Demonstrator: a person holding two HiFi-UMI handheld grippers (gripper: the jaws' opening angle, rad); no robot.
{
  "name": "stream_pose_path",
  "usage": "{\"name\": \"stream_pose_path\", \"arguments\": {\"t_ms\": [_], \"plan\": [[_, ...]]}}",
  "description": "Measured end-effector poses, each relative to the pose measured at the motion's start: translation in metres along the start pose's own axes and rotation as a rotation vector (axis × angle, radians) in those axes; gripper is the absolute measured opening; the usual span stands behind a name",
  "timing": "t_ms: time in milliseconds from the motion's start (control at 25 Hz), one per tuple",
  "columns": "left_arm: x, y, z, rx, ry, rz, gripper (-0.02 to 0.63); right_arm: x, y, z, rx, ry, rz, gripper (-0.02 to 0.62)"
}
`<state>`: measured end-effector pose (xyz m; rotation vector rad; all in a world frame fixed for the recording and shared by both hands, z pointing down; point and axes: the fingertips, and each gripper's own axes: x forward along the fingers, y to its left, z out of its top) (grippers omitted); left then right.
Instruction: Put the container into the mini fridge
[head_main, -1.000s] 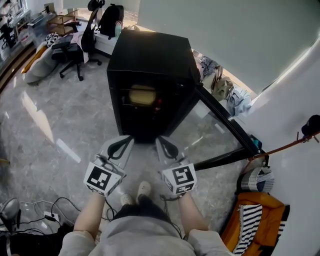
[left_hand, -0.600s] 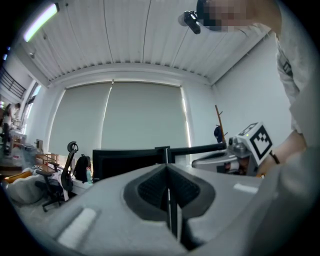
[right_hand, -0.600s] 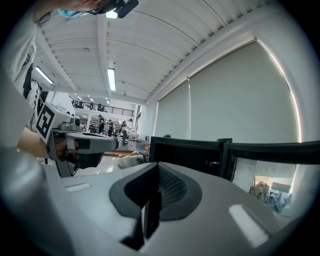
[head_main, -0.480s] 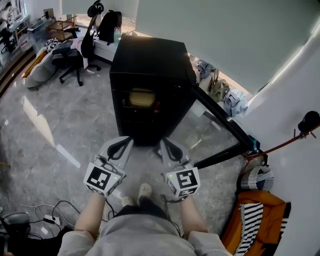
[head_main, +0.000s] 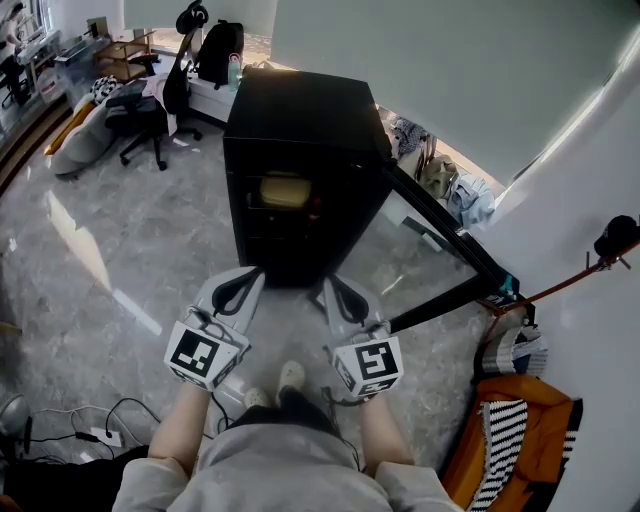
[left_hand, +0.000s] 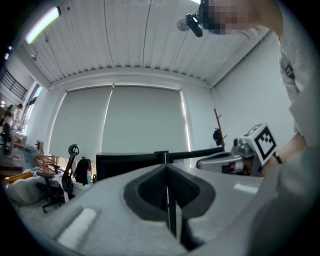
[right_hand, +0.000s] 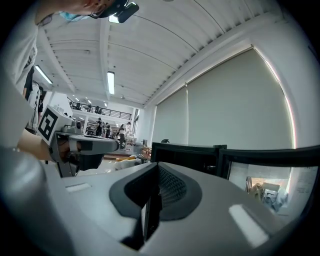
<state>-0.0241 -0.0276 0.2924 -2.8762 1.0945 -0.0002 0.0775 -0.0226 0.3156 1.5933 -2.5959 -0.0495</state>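
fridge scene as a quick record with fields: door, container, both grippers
fridge: black, stands on the floor in front of the person
door: open, swung out to the person's right, glass pane
container: pale yellow, inside the fridge on an upper shelf
left gripper: fingers together, nothing between them, held in front of the fridge
right gripper: fingers together, nothing between them, beside the left one
task state: container is in the fridge, door not shut
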Motion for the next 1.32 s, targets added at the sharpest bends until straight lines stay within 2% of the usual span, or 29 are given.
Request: {"name": "stream_pose_path", "arguments": {"t_ms": [360,1320], "plan": [[-0.014,-0.007,-0.001,0.019,0.009,-0.002,0.002,-0.015,0.013,0.004,0.005,-0.027,-0.004,0.002],[-0.038,0.000,0.006,0.005,-0.012,0.018,0.002,-0.017,0.044,0.020,0.002,-0.060,0.001,0.002]]}}
